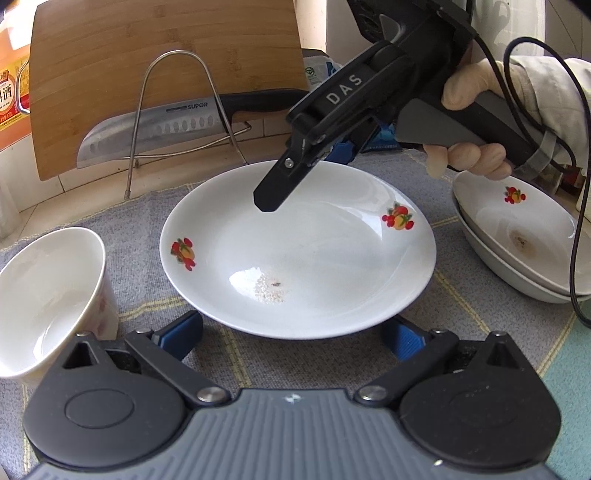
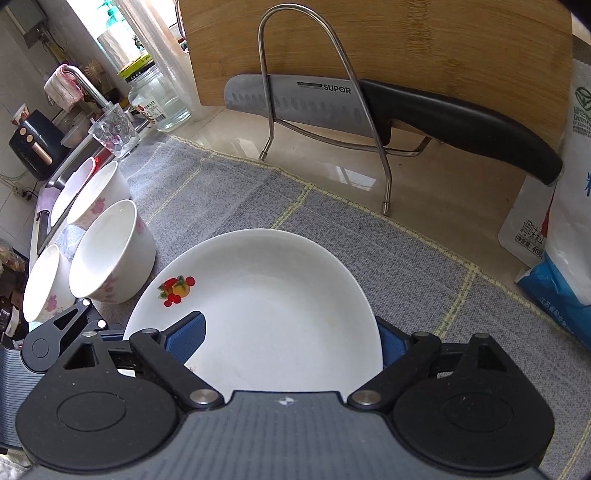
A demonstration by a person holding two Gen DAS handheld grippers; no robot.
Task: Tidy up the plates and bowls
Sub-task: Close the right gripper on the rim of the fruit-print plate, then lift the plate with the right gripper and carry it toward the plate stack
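The plate lies on the grey cloth, bowl at its nine o'clock. The left gripper stands wide, empty, at the plate's six o'clock edge. The right gripper straddles the plate's far rim, pads not visibly pressing.

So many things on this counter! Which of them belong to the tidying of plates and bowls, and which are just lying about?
Part of the job:
- fruit-print plate
- stacked plates
- flowered bowls
- left gripper
- right gripper

Just lying about:
- knife
- cutting board
- wire rack
- drinking glass
- seasoning bags
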